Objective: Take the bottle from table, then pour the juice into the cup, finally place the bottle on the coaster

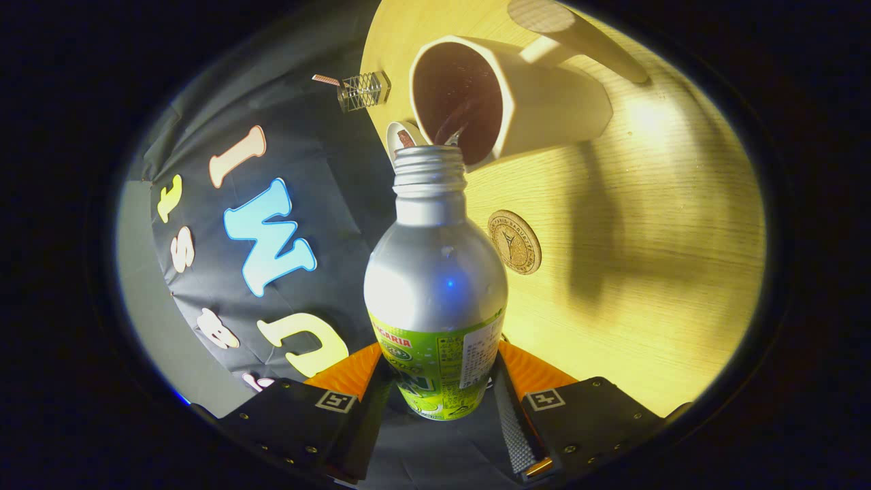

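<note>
Gripper view puts you looking along a tilted scene: the wooden table (612,272) fills the side to the right of the bottle, and its curved edge runs from behind the cup down past the bottle's neck, with the booth's black cloth wall beyond it on the other side. You have open tabletop beyond the right finger — bare wood, crossed by a broad shadow.

Your gripper (439,388) is clamped on the juice bottle (435,286); both fingers (354,371) press against its green-labelled lower body, one on each side, so the jaws stand about a bottle's width apart. The bottle is a silver metal one with a threaded, uncapped mouth. Its long axis runs straight ahead from between your fingers, mouth pointing away from you and toward the cup.

The cup (517,102) is a cream faceted mug with a handle, standing on the table just beyond the bottle's mouth. Its opening faces you, and the inside looks dark, with a thin stream or streak visible near the lip closest to the bottle — you cannot tell how full it is.

The round cork coaster (514,241) lies flat on the table just beside the bottle's shoulder, nearer you than the cup, with nothing on it.

A small wire-mesh object (364,90) sits past the table's edge near the cup.
</note>
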Available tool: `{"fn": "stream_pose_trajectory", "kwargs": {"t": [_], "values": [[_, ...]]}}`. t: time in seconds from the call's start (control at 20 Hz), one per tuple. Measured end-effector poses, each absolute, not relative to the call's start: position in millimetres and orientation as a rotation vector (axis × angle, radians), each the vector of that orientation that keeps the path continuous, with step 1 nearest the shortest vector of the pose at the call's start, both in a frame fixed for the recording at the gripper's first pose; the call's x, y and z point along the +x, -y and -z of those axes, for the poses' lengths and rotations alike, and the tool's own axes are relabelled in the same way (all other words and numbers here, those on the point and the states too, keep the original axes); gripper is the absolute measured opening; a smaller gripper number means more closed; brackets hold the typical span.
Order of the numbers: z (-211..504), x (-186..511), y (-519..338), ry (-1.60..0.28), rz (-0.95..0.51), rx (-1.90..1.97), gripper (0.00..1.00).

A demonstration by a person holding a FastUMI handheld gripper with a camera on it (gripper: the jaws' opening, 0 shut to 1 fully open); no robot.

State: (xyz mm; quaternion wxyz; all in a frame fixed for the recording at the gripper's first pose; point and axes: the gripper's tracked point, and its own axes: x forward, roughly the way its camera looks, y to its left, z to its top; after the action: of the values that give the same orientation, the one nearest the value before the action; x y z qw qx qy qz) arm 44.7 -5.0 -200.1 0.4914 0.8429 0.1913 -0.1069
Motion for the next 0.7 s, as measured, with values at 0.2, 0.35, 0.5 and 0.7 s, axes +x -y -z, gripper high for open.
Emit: {"fn": "stream_pose_trajectory", "kwargs": {"t": [0.2, 0.35, 0.5, 0.7], "values": [[193.6, 44.2, 8.0, -0.45, 0.263, 2.083, 0.75], [189.8, 46.0, 7.3, -0.452, 0.26, 2.098, 0.75], [187.1, 45.4, 8.1, -0.453, 0.259, 2.118, 0.75], [181.8, 42.1, 9.0, -0.452, 0.261, 2.135, 0.75]]}}
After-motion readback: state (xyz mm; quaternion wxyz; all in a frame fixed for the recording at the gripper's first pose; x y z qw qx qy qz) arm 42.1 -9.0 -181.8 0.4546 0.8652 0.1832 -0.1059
